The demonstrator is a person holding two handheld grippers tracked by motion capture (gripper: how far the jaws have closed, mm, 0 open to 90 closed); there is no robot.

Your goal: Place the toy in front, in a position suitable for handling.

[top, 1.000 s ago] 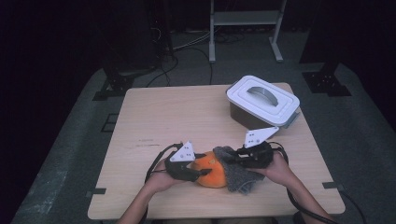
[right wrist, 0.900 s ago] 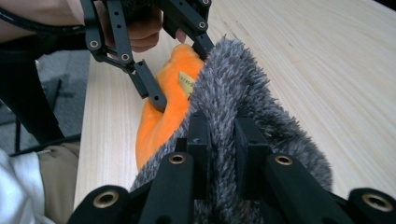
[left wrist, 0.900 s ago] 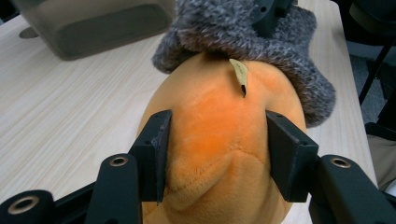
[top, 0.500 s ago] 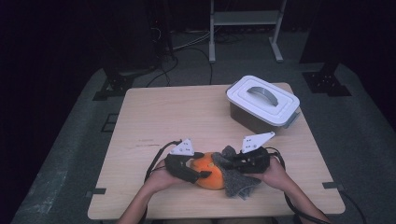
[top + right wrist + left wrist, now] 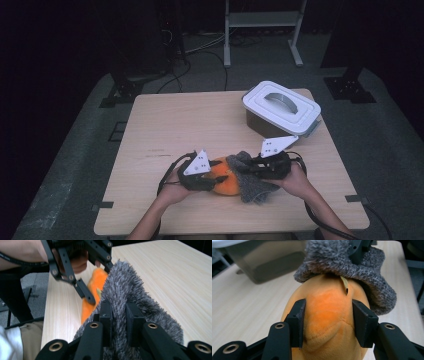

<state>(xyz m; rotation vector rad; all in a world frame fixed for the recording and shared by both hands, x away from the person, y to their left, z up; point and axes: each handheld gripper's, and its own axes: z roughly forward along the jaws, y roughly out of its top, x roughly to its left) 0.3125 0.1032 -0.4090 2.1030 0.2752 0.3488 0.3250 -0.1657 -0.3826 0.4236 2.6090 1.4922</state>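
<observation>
Left tongs [image 5: 327, 322] pinch the orange plush toy [image 5: 329, 322] across its soft body, low over the bench [image 5: 200, 120] near its front edge. Light, squashy; grip the bulk. Right tongs [image 5: 117, 315] clamp a fold of the grey fuzzy sock [image 5: 130, 297] capping the toy; limp, stretchy. Both hands level, facing inward.
</observation>
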